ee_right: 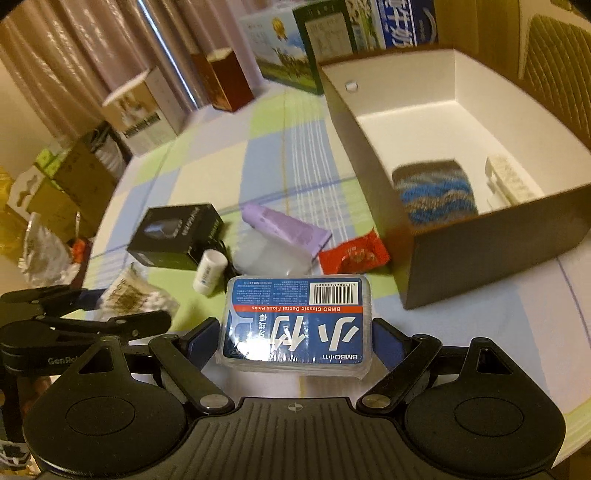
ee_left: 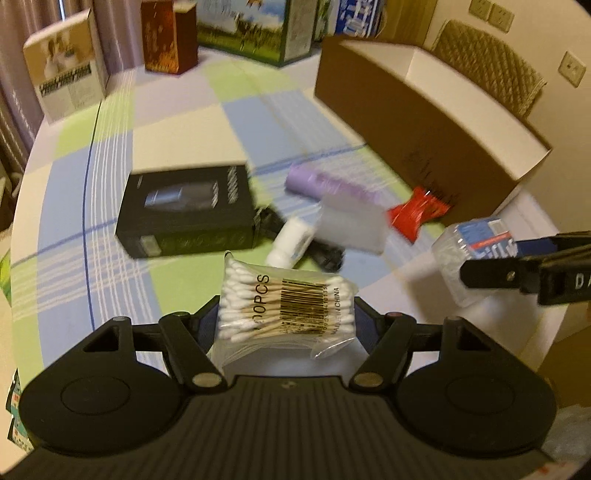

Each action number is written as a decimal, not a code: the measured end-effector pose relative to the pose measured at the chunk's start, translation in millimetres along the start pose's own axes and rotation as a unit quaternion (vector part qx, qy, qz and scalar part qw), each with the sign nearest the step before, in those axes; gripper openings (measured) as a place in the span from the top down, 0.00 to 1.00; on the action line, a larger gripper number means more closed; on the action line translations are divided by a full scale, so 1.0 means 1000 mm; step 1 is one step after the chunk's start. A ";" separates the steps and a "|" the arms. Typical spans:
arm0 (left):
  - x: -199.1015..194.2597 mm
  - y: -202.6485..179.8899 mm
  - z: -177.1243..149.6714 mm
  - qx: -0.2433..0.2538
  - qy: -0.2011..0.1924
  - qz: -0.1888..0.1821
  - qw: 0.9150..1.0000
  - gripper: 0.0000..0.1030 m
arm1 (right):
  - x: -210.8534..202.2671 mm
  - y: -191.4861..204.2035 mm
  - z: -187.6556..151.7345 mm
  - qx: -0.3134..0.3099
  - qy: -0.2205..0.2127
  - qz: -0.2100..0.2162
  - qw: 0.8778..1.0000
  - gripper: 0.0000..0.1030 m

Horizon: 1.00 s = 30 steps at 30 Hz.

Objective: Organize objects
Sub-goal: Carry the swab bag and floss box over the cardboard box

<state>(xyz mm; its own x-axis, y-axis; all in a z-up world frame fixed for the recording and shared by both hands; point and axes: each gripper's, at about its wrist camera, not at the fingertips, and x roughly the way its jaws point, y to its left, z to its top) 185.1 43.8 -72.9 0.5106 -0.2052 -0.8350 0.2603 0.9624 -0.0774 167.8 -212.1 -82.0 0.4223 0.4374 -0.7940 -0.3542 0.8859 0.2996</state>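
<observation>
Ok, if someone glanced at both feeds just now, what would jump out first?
Both tongs are loaded: the left tongs grip a cotton swab bag, the right tongs a blue dental floss pick box. Beyond, the big open cardboard box at the right already holds a striped knitted item.

A checked tablecloth (ee_right: 221,155) in green, blue and cream covers the round table. At its far edge, around twelve o'clock, stands a green carton with a meadow print (ee_left: 255,33); a dark red box (ee_left: 166,35) stands toward eleven, a beige box (ee_left: 64,74) at ten. Pleated curtains (ee_right: 85,48) hang behind them. A woven chair back (ee_left: 491,77) rises at one o'clock.
</observation>
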 end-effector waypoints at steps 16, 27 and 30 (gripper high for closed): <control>-0.027 -0.092 0.037 0.031 -0.055 -0.042 0.997 0.34 | -0.068 -0.066 0.014 0.011 -0.052 -0.002 0.999 0.18; -0.012 -0.150 0.076 0.062 -0.078 -0.067 0.993 0.34 | -0.088 -0.118 0.044 0.016 -0.087 -0.022 0.996 0.18; -0.004 -0.162 0.091 0.066 -0.085 -0.068 0.992 0.34 | -0.090 -0.128 0.059 0.007 -0.100 -0.023 0.995 0.18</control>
<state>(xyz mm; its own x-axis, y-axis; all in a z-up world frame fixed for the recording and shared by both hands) 215.7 -127.6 -7.5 0.5915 -0.3704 -0.7161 0.4360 0.8941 -0.1024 224.3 -355.9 -18.0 0.5962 0.4166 -0.6863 -0.3189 0.9074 0.2738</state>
